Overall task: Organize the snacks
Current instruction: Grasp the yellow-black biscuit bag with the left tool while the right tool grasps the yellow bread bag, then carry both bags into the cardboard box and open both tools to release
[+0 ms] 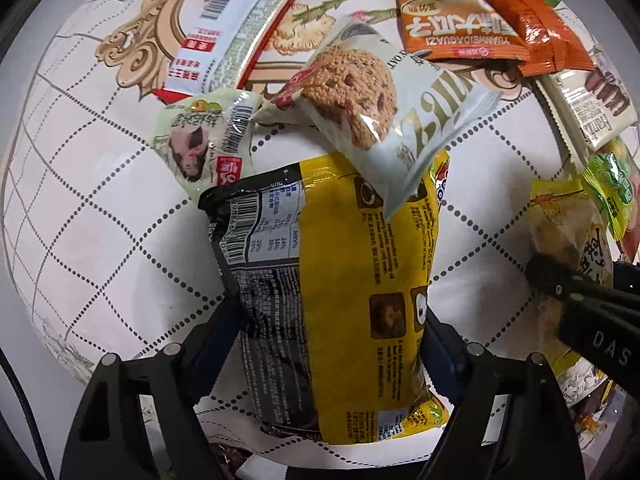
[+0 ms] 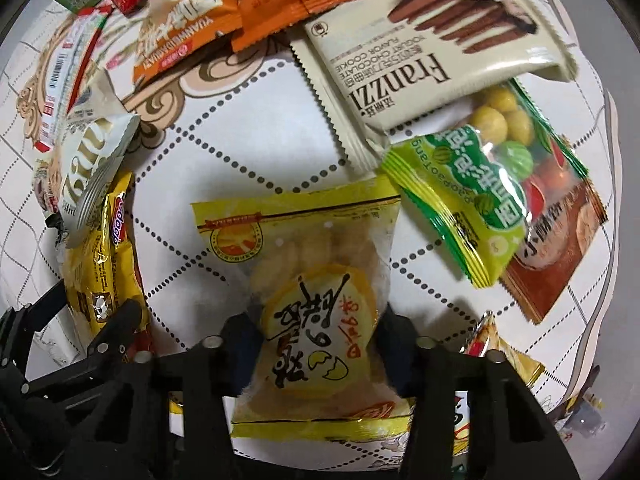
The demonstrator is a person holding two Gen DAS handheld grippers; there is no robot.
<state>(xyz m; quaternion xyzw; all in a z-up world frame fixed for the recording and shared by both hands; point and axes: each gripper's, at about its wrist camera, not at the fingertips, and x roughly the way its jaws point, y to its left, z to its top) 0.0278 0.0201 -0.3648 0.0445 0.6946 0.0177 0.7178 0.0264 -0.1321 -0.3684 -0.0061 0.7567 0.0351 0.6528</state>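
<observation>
In the left wrist view my left gripper (image 1: pixel 332 316) is shut on a yellow and black noodle packet (image 1: pixel 332 280), its fingers pressing both sides. A white oat cookie packet (image 1: pixel 372 120) lies across the noodle packet's far end. In the right wrist view my right gripper (image 2: pixel 318 336) is shut on a clear yellow rice cracker packet (image 2: pixel 312 304). The right gripper also shows in the left wrist view (image 1: pixel 560 280) at the right edge. The noodle packet shows in the right wrist view (image 2: pixel 104 264) at the left, with the left gripper's fingers (image 2: pixel 116 328) on it.
The patterned tablecloth (image 1: pixel 100 220) holds several more snacks: a green-white packet (image 1: pixel 200 140), orange melon seed packets (image 1: pixel 460 20), a Franzzi cookie packet (image 2: pixel 420 60), a green candy packet (image 2: pixel 480 192), a brown packet (image 2: pixel 560 248) and a red-white packet (image 1: pixel 224 32).
</observation>
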